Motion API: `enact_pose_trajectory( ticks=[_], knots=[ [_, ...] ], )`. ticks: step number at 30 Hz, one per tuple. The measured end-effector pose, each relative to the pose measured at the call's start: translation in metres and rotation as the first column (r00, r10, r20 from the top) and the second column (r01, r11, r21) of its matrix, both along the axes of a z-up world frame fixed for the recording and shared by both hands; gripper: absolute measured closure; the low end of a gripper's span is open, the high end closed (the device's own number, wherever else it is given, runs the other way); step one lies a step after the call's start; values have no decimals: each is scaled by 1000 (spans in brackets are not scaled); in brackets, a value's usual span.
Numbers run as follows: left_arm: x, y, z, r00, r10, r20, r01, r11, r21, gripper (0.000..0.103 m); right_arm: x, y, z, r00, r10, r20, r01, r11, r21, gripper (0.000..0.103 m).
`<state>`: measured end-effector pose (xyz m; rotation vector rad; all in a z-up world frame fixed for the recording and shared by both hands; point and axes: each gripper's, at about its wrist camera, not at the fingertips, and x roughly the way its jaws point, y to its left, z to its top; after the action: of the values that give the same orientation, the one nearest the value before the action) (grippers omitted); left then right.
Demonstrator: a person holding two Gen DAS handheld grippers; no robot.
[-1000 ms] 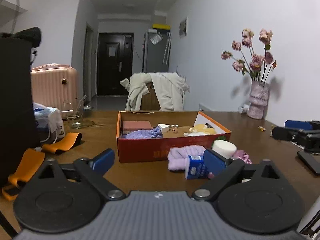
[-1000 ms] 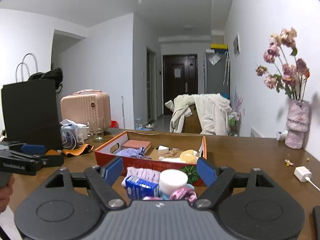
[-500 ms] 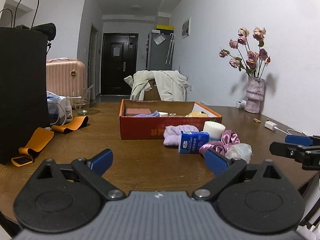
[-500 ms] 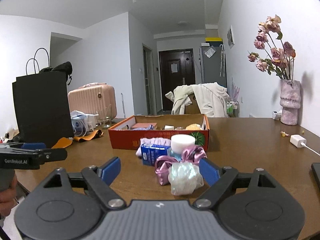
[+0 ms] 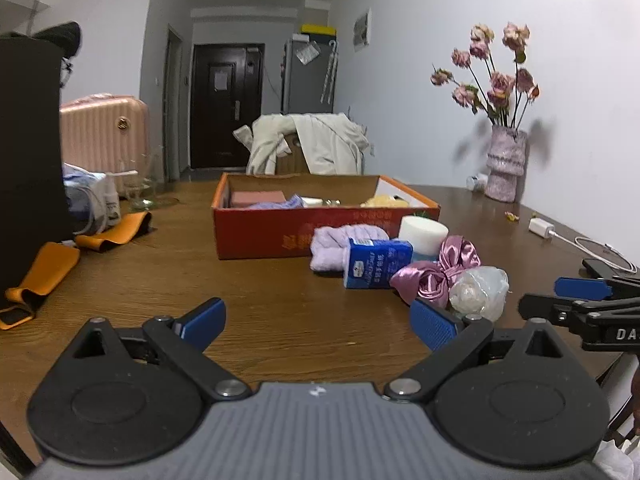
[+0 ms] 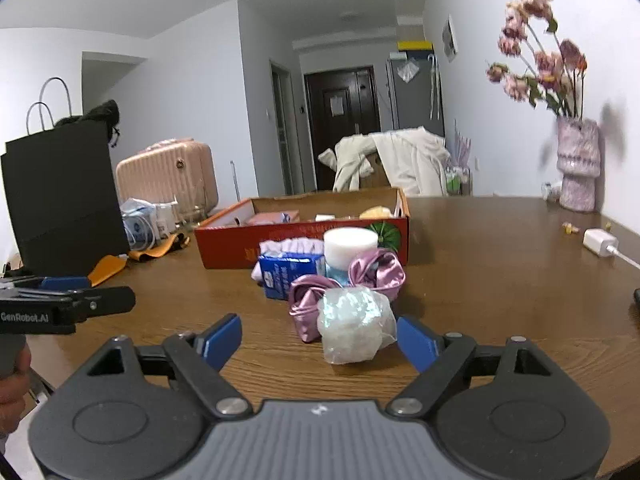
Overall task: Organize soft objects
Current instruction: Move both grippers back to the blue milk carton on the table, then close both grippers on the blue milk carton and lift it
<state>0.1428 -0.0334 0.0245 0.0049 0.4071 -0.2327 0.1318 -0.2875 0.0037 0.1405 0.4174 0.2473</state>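
Table [image 6: 500, 248]: red box [image 6: 304, 242] at centre; in front of it, a cluster of lilac cloth [image 6: 292, 246], blue carton [image 6: 290, 274], white puck [image 6: 350, 242], satin scrunchies [image 6: 344, 284] and clear bag [image 6: 354, 330]. Right gripper [image 6: 320, 340] stood wide open and empty, the bag just ahead of its fingertips. Left gripper [image 5: 316, 322] likewise gaped, holding nothing, above bare wood.

Before the orange box [image 6: 304, 242] cluster a lilac cloth [image 6: 290, 246], blue tissue pack [image 6: 289, 274], white sponge [image 6: 350, 242], pink scrunchies [image 6: 310, 300] and clear-wrapped wad [image 6: 352, 330].
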Motion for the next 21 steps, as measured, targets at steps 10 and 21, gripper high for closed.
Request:
enact_pose_trajectory(
  ticks=[10,21],
  knots=[
    [47,-23,-13,997,-47,-64,47,999,1,2,61,-7,-18,996,-24,-81,24,1000,5,26],
    [138,-45,-7,991,-97,-96,86,990,-113,34,102,-20,5,999,-10,-50,17,991,135,61]
  ],
)
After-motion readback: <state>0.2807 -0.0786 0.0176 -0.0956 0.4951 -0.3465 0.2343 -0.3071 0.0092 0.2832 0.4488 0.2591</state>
